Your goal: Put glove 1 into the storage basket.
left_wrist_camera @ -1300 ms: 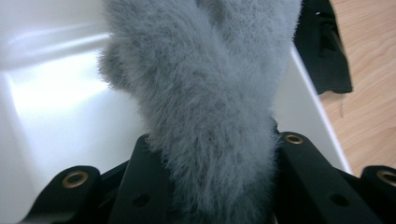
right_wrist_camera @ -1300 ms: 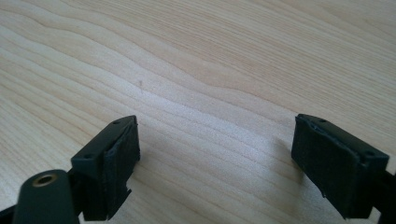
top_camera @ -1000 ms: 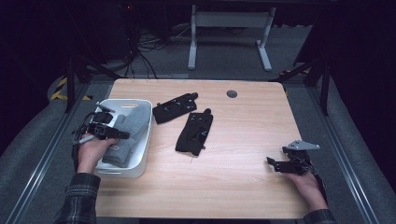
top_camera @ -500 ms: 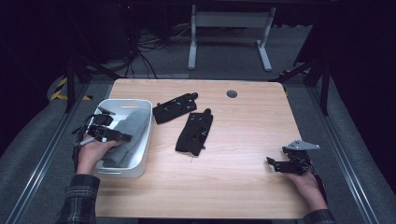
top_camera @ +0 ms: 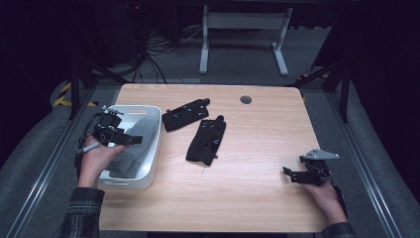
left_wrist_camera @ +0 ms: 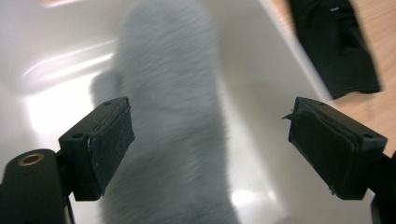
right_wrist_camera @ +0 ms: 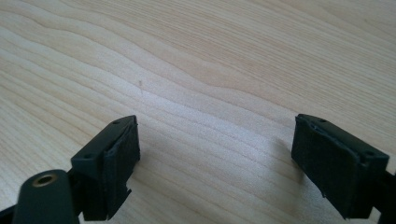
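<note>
A grey glove (top_camera: 132, 154) lies in the white bin (top_camera: 151, 148) at the table's left. My left gripper (top_camera: 136, 140) hovers just above it; its jaws have just been opening and now stand wide, pressing on nothing. In the left gripper view the blurred grey glove (left_wrist_camera: 173, 116) lies below the open left gripper (left_wrist_camera: 210, 144), on the bin's white floor (left_wrist_camera: 56, 56). Two black gloves (top_camera: 186, 114) (top_camera: 206, 140) lie on the wood beside the bin. My right gripper (top_camera: 288, 173) rests open near the front right; the right gripper (right_wrist_camera: 215, 158) has bare table (right_wrist_camera: 210, 70) between its pads.
A round dark grommet (top_camera: 245, 99) sits near the table's far edge. One black glove (left_wrist_camera: 338, 46) shows past the bin's rim in the left gripper view. Metal rails run along both sides of the table, and desk legs and cables stand beyond it.
The left gripper's jaws have spread apart, letting go of the grey glove, and the hand has lifted slightly over the bin. The right hand has stayed put.
</note>
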The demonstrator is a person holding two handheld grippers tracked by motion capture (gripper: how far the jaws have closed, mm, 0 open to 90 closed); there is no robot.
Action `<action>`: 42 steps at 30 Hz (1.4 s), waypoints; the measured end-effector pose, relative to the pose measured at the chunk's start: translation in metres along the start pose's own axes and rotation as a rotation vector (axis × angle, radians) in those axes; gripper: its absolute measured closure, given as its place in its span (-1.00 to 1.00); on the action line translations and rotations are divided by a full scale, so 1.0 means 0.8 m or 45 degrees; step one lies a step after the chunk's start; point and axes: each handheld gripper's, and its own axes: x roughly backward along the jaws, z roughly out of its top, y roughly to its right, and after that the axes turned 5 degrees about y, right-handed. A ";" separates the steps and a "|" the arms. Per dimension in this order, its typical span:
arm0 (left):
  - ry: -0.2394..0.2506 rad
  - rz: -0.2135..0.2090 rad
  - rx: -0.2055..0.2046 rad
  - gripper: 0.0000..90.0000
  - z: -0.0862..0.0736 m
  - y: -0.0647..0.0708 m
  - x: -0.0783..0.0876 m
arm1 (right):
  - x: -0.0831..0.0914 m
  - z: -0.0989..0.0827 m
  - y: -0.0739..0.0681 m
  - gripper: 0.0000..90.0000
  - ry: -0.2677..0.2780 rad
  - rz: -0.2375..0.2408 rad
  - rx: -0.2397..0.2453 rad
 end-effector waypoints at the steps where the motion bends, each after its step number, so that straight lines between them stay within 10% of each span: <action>1: 0.004 -0.009 -0.015 -0.67 0.002 0.006 0.000 | 0.000 0.000 0.000 -0.65 0.000 0.000 0.000; 23: 0.086 -0.240 -0.292 -0.67 0.002 0.146 -0.049 | 0.000 0.000 0.000 -0.65 0.000 -0.001 -0.001; 42: 0.043 -0.258 -0.414 -0.66 -0.065 0.201 -0.109 | 0.000 0.000 -0.001 -0.65 -0.001 -0.002 0.004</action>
